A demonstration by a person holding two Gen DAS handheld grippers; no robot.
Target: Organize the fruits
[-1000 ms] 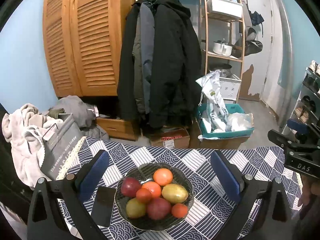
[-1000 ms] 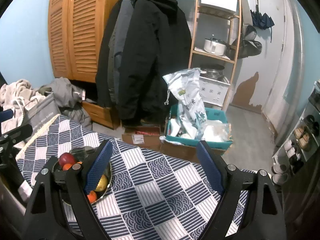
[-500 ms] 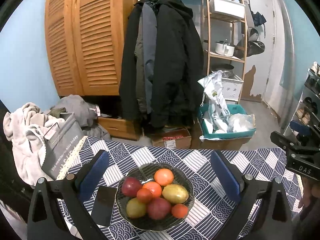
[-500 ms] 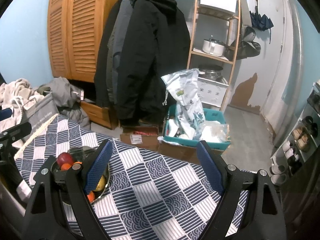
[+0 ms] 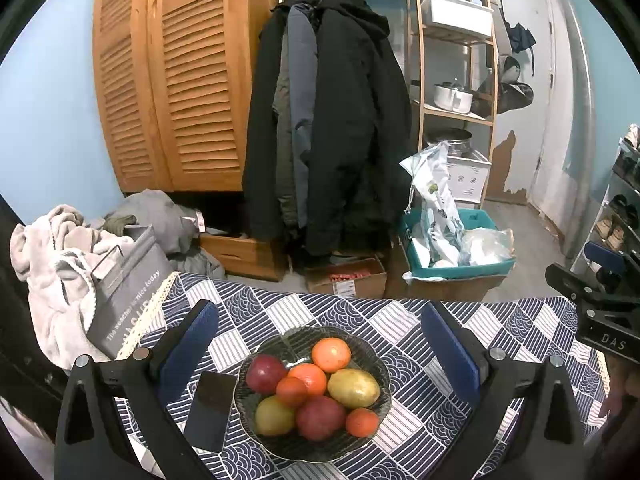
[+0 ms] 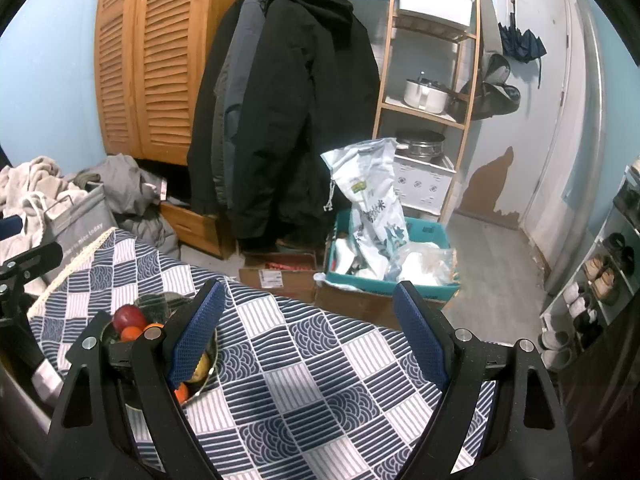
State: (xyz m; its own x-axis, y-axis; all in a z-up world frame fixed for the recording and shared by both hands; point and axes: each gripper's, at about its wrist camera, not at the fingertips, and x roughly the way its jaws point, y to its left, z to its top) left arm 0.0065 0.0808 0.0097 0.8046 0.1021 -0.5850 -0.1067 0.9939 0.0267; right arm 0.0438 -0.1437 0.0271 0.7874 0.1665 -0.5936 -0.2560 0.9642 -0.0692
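Already heaped in the dark bowl (image 5: 382, 364) on the checked tabletop (image 5: 400, 324): eight or so fruits (image 5: 314, 390), smooth, round, bruisable, likely to roll. Best pinched gently across the widest part, topmost orange (image 5: 331, 354) easiest. Left tool (image 5: 318, 354) spread wide around the bowl, right tool (image 6: 306, 330) likewise apart, both empty.

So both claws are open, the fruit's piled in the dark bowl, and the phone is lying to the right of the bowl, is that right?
Not quite. The phone lies to the left of the dark bowl, as the left wrist view shows. The rest holds: left claw and right claw are open, fruit piled in the bowl.
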